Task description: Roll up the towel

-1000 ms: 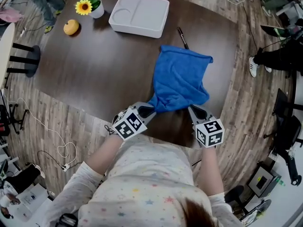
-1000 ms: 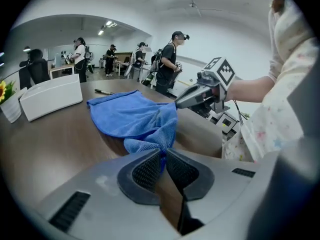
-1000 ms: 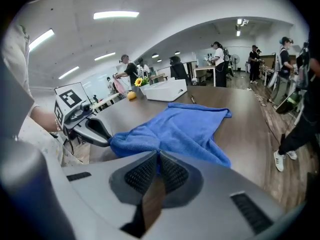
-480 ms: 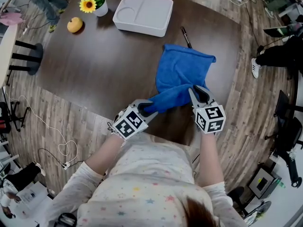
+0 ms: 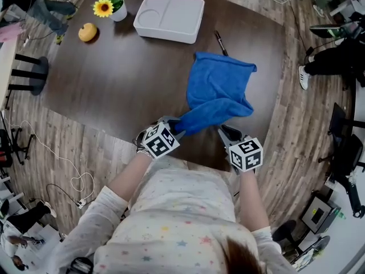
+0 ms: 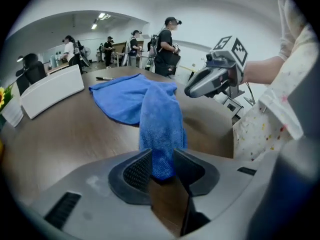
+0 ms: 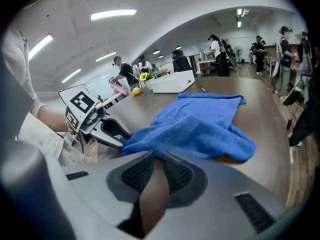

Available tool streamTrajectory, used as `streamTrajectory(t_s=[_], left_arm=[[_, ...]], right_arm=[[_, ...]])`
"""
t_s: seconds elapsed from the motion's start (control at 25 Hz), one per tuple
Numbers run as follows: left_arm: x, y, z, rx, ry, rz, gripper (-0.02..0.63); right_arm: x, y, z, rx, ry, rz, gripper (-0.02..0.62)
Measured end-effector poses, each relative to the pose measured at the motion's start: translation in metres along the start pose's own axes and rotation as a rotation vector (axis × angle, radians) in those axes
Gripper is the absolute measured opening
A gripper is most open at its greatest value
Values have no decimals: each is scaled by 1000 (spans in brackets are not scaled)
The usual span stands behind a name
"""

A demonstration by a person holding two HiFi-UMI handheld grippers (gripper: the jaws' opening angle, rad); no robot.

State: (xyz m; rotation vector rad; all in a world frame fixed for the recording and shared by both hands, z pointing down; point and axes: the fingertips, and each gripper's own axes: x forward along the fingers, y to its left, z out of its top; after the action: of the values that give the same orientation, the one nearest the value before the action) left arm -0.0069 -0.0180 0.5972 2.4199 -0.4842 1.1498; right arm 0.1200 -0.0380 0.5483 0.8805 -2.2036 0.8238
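Note:
The blue towel (image 5: pixel 219 90) lies rumpled on the dark table (image 5: pixel 125 79), its near part folded over and drawn into a narrow tail toward the front edge. That tail (image 6: pixel 159 129) runs between the pads of my left gripper (image 6: pixel 162 166), whose jaws have just been opening and now stand apart around it. My right gripper (image 5: pixel 226 133) sits just off the towel's near edge. Its jaws (image 7: pixel 159 171) are slightly apart with only table between them, and the towel (image 7: pixel 200 126) lies just ahead.
A white tray (image 5: pixel 169 17) stands at the table's far side, with a pen (image 5: pixel 220 43) beside it. A potted sunflower (image 5: pixel 107 7) and a yellow fruit (image 5: pixel 87 32) sit far left. The table's front edge is right under both grippers. People stand in the background.
The right gripper has let go of the towel and drawn back toward the front edge. The left gripper has sunk to the table with the towel's tail, and its jaws have widened.

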Motion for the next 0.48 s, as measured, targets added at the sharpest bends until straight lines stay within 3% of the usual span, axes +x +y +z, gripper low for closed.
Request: streamTrajectory(t_s=[0.04,0.12,0.28,0.48], left_arm=[[3,0,-3,6,4,-7,126],[3,-3,0,-17,-22,-47,38],[-19,-9,30,-87,-168,-129,25],[-65,-23,85,-137,-370,-199,23]], right_arm=[[4,7,-4,3,10,10,61],[11,21,-9,7,21,27,61],[25,43,-11,26,37,74,71],[36,60,-9,-13,46,54,177]])
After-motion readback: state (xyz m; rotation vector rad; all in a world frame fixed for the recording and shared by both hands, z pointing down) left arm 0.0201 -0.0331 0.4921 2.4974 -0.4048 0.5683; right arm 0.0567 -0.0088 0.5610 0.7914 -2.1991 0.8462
